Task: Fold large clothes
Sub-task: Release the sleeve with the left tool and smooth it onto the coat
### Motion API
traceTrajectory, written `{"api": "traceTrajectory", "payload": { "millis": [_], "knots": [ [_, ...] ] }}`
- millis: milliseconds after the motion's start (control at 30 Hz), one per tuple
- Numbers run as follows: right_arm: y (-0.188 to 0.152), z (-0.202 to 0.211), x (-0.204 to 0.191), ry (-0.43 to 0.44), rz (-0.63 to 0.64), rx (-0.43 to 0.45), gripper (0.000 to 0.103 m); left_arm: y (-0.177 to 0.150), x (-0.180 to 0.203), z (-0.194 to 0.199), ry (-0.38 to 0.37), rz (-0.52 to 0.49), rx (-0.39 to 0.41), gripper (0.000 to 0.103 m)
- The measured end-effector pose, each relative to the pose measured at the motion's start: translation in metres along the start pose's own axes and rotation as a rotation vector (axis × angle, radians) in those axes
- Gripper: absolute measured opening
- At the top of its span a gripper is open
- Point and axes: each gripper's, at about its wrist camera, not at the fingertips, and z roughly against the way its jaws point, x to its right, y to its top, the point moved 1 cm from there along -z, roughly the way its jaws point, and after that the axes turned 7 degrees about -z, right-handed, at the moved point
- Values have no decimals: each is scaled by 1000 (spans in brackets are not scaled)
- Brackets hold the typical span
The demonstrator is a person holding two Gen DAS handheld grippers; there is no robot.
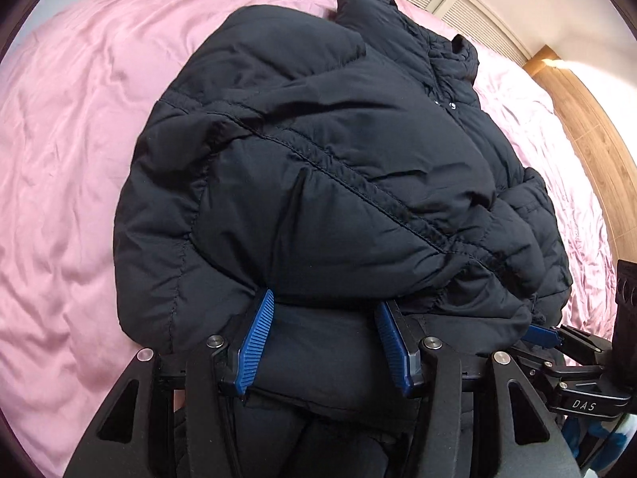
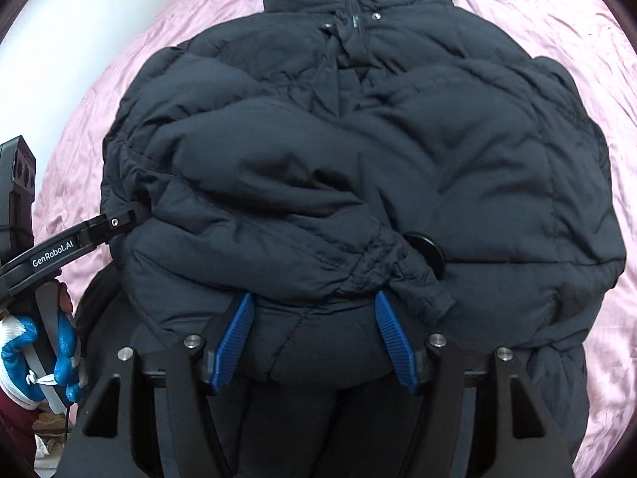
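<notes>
On the pink bed sheet (image 1: 71, 151) lies a black puffer jacket (image 1: 326, 159), quilted, its collar at the far end and both sleeves folded across the front. Each set of tongs, left tongs (image 1: 324, 324) and right tongs (image 2: 314, 320), grips a thick fold of the jacket's near hem between blue pads. Fingertips are buried in the padding. A gloved hand (image 2: 43, 354) holds the left handle.

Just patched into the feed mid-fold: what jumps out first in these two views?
A bulky black puffer jacket fills both views, lying on a wrinkled pink bedsheet with its sleeves crossed over the front and its collar at the far end. The left gripper and right gripper each have the jacket's near hem bunched between their blue fingers.
</notes>
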Motion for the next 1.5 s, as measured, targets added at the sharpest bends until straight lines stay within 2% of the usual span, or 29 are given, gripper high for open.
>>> {"api": "traceTrajectory", "payload": {
  "millis": [167,300,400,467,600,733,900,1033,1167,1333,1500],
  "knots": [
    [-3,-18,3,-14,15,7,62,-3,1,-11,-2,-16,-18,59],
    [0,-7,1,-21,14,-12,62,5,12,-1,27,-62,-63,63],
    [-2,16,-4,-1,9,-6,62,8,17,23,19,-74,-39,63],
    [-2,38,-10,21,22,39,62,12,22,44,22,-105,-4,63],
    [13,62,-26,51,59,103,62,41,28,63,35,-169,44,65],
    [35,56,-41,51,79,123,62,79,32,48,72,-200,60,67],
    [46,22,-42,0,90,78,62,102,35,-4,93,-202,5,69],
    [46,-1,-36,-7,100,55,62,94,28,-44,100,-170,-67,73],
    [50,-14,-34,-20,112,36,62,90,31,-57,146,-182,-83,74],
    [47,5,-42,-25,152,53,62,86,37,-29,161,-189,-41,74],
    [27,47,-45,-5,216,111,62,59,48,23,167,-194,55,74]
  ]
}}
